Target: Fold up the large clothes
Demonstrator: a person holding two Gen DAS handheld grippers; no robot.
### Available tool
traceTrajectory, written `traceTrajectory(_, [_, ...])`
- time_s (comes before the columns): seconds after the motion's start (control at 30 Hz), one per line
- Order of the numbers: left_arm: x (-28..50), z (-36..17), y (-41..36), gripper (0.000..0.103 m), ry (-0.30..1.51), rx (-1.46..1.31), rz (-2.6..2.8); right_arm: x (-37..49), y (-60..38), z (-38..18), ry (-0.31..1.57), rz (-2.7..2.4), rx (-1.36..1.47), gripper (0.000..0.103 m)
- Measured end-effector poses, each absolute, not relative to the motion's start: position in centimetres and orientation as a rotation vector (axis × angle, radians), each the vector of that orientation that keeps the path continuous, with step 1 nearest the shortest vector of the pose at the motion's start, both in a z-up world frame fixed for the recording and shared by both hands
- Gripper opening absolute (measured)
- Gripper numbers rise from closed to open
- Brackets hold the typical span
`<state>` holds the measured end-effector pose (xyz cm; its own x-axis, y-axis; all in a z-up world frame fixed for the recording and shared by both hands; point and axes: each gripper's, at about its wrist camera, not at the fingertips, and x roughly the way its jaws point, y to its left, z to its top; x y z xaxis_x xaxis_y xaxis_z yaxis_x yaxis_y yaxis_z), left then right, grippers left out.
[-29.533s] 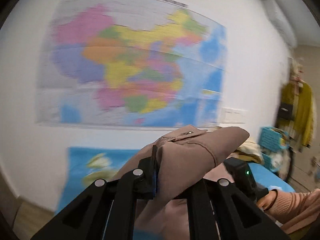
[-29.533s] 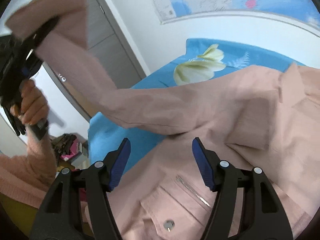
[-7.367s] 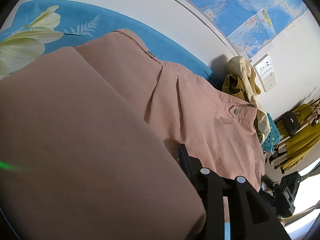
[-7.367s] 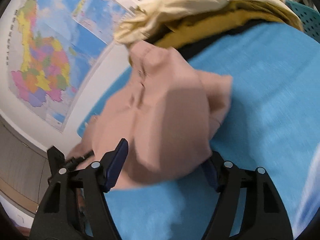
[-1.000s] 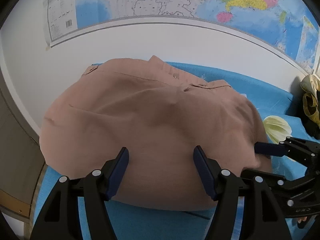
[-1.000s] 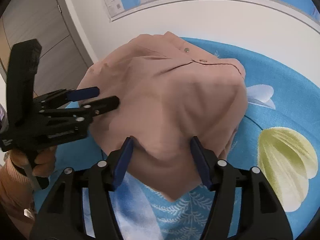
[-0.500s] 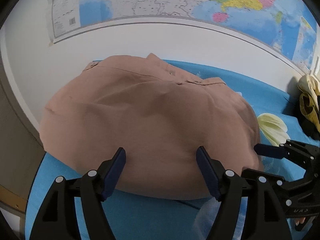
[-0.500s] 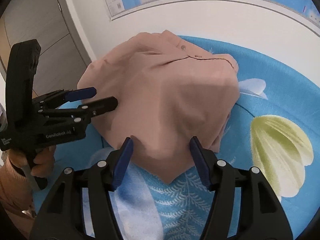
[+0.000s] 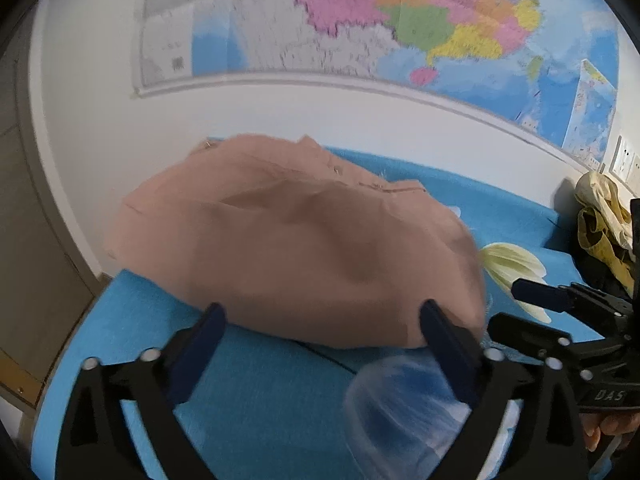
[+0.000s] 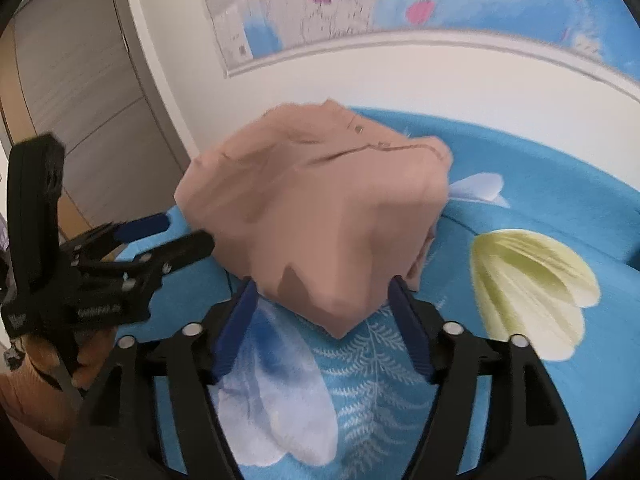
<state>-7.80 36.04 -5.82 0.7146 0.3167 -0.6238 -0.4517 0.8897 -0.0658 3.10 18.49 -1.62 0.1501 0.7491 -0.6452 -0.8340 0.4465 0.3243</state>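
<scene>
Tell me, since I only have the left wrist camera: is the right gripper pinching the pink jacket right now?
Observer: No. In the right wrist view the right gripper is open. A pointed corner of the folded pink jacket lies between its fingers, unpinched.
Operator: The jacket's right side is blurred for me. Is that side tidy?
Observer: Not quite. Lower layers stick out from under the top layer there.
Operator: How does my left gripper look from the side?
Observer: The left gripper is open, with its fingertips at the jacket's left edge. I cannot tell whether they touch it.
</scene>
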Motion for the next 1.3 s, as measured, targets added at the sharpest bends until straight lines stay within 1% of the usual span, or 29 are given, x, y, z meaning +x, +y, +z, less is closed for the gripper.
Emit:
traceTrajectory(0.07, [-8.6,-5.5,35.2,0.096,0.632,-0.213,0.451,2.6,18.0,-1.3,0.833,1.140,-0.121,0.082])
traceTrajectory(0.13, [-9.3,-5.3,34.4,0.096,0.624,-0.208,0.467,1.9,17.5,-0.9,0.799,1.130,-0.141,0.087])
traceTrajectory(0.17, [-9.6,-5.1,34.2,0.096,0.621,-0.208,0.479,1.6,17.3,-0.9,0.795,1.129,-0.144,0.091])
traceTrajectory(0.3, [-10.6,-4.8,33.5,0.096,0.608,-0.226,0.509,0.3,16.2,-0.5,0.765,1.126,-0.146,0.097])
traceTrajectory(0.77, [-12.4,-5.0,31.8,0.096,0.615,-0.237,0.573,-2.4,13.9,0.9,0.688,1.125,-0.151,0.097])
traceTrajectory(1.3, [-12.9,-5.2,31.3,0.096,0.626,-0.245,0.590,-2.6,13.2,1.0,0.699,1.137,-0.142,0.097])
